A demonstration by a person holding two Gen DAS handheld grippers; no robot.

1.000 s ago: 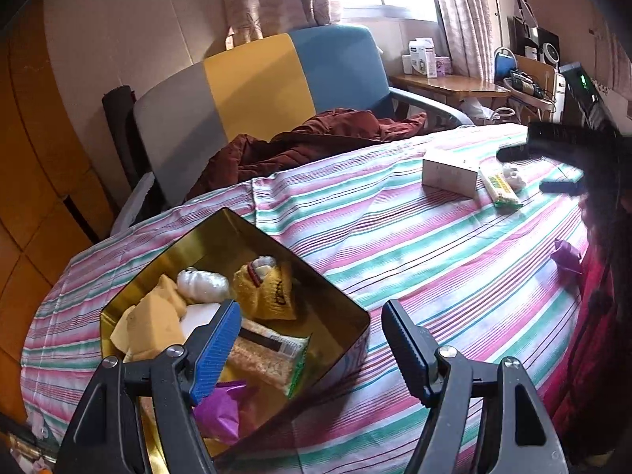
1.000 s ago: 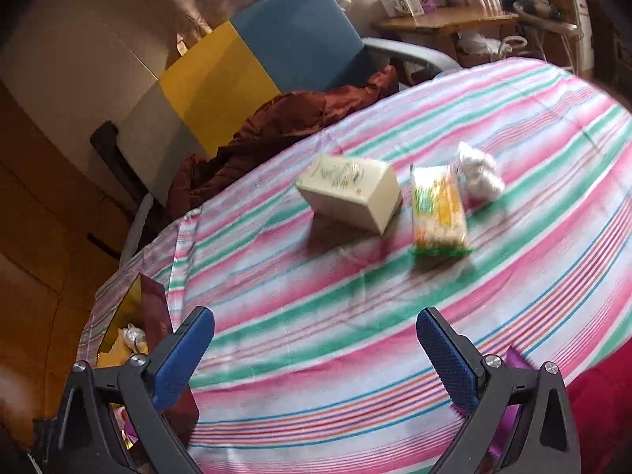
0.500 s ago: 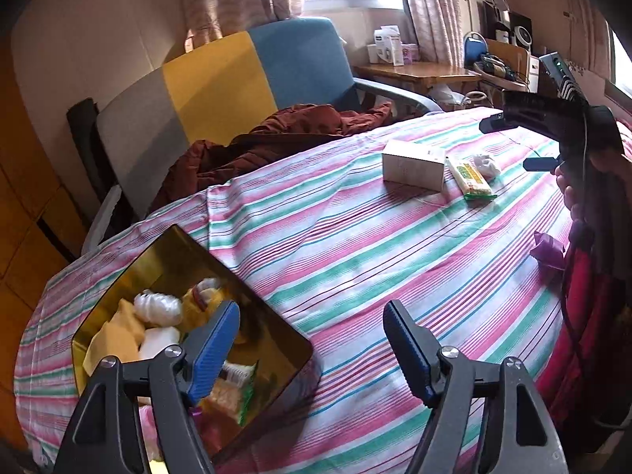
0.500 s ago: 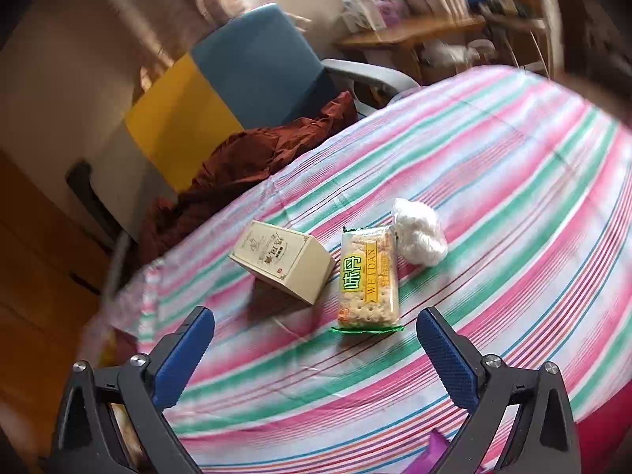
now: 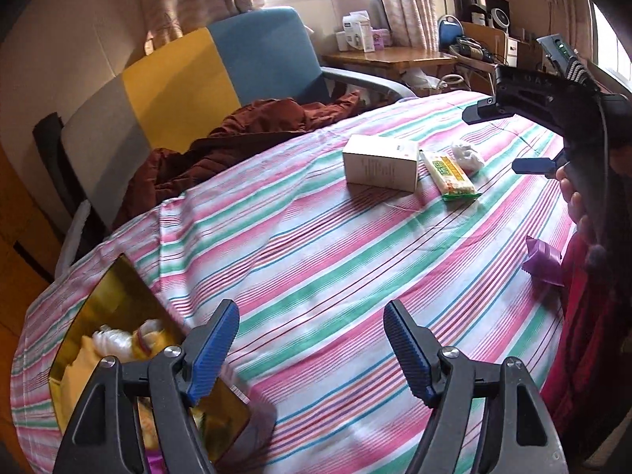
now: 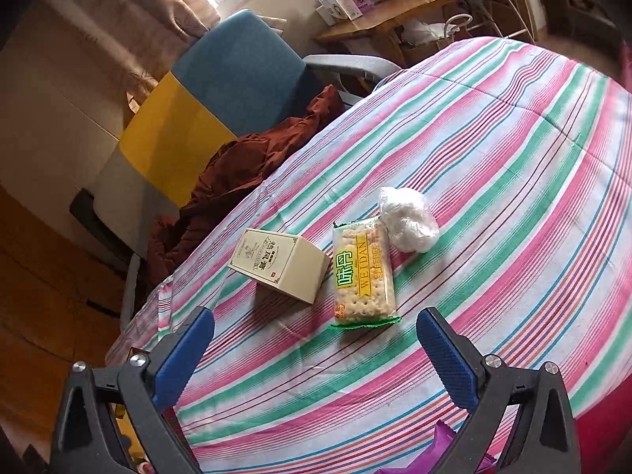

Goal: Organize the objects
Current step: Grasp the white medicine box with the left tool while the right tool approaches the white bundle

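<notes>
Both empty and spread wide, the right hand-held gripper faces the light, crinkly, breakable green-edged plastic cracker packet, best pinched gently across its long sides, while the left hand-held gripper hovers over the worktop.

- cream carton printed with dark ornamental lettering on its top face; lies on its side on the striped cloth, closed, just left of the cracker packet
- cracker packet, clear wrap with a yellow-green label reading WEI DAN, green crimped ends; lies flat, sealed, between carton and white bundle
- white bundle in crinkled clear plastic; touching the packet's far right corner
- gold tin, open, rectangular, mirror-like inner walls; holds yellow and white wrapped pieces
- purple wrapper; crumpled at the cloth's near right edge, well apart from the rest
</notes>
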